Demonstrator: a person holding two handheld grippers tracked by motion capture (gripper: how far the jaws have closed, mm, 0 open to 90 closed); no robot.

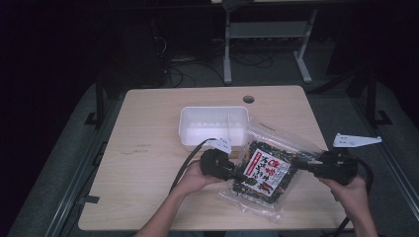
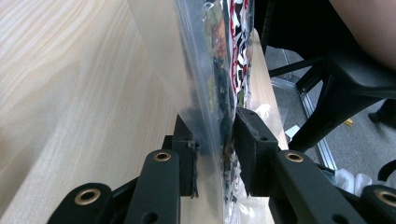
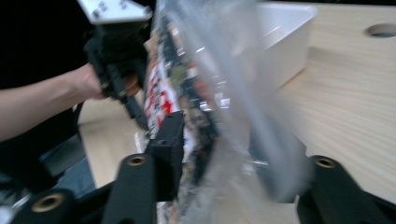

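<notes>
A clear snack bag [image 1: 264, 173] with dark contents and a red-and-white label hangs tilted over the table's front right, between both grippers. My left gripper [image 1: 240, 175] is shut on the bag's left edge. In the left gripper view its pads [image 2: 254, 149] pinch the plastic of the bag [image 2: 219, 70]. My right gripper [image 1: 300, 163] reaches in at the bag's right edge. In the right gripper view its jaws stand apart around the blurred bag [image 3: 201, 93]. One pad [image 3: 168, 140] touches the printed face, and the other is hidden behind plastic.
A white, empty plastic bin [image 1: 213, 126] stands mid-table just behind the bag. The wooden table [image 1: 148, 148] has a cable hole [image 1: 248, 98] at its back. A white bracket [image 1: 356, 140] lies off the table's right edge.
</notes>
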